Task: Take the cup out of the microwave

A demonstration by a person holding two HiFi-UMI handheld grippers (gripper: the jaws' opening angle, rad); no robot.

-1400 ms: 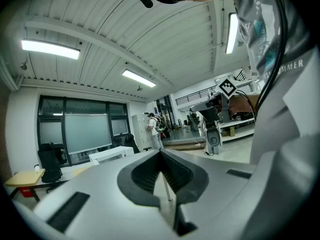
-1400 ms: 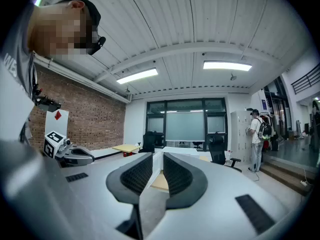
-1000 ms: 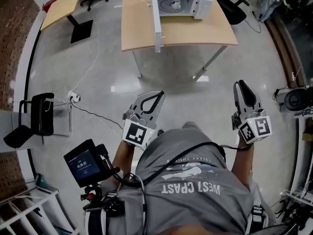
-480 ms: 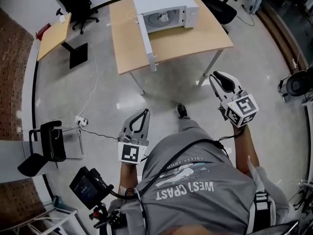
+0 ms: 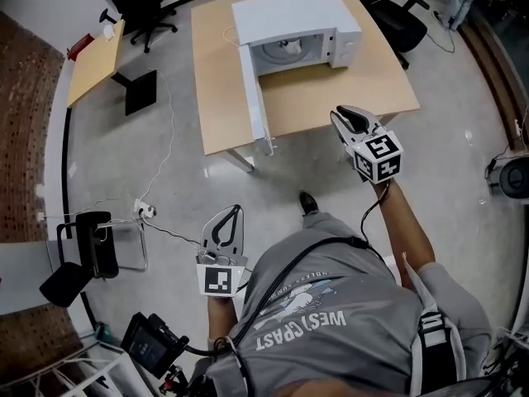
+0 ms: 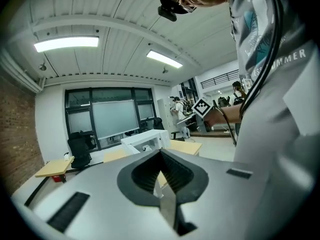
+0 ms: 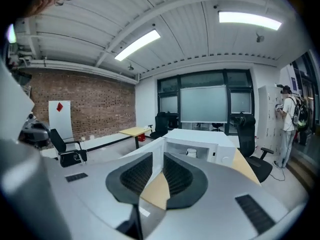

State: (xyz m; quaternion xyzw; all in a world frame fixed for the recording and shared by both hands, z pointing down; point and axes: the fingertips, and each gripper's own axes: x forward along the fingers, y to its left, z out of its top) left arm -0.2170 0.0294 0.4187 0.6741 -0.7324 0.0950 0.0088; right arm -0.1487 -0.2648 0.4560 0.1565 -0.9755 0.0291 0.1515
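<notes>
Right tool (image 5: pixel 339 116) nearer the microwave (image 5: pixel 289 11), jaws barely apart, empty; cup (image 7: pixel 191 152) inside.

Cup (image 5: pixel 291 48) tiny, partly behind microwave (image 5: pixel 289 11) top; no detail.

This is an open-plan office, possibly doubling as a lab. Pale wooden counters (image 5: pixel 331 98) stand on a polished grey floor (image 5: pixel 463 164) with black swivel chairs (image 5: pixel 401 23). There is a brick wall (image 7: pixel 85 109), ceiling strip lights (image 7: pixel 137 44) and what looks like dark-framed glazing (image 7: pixel 202 106).
</notes>
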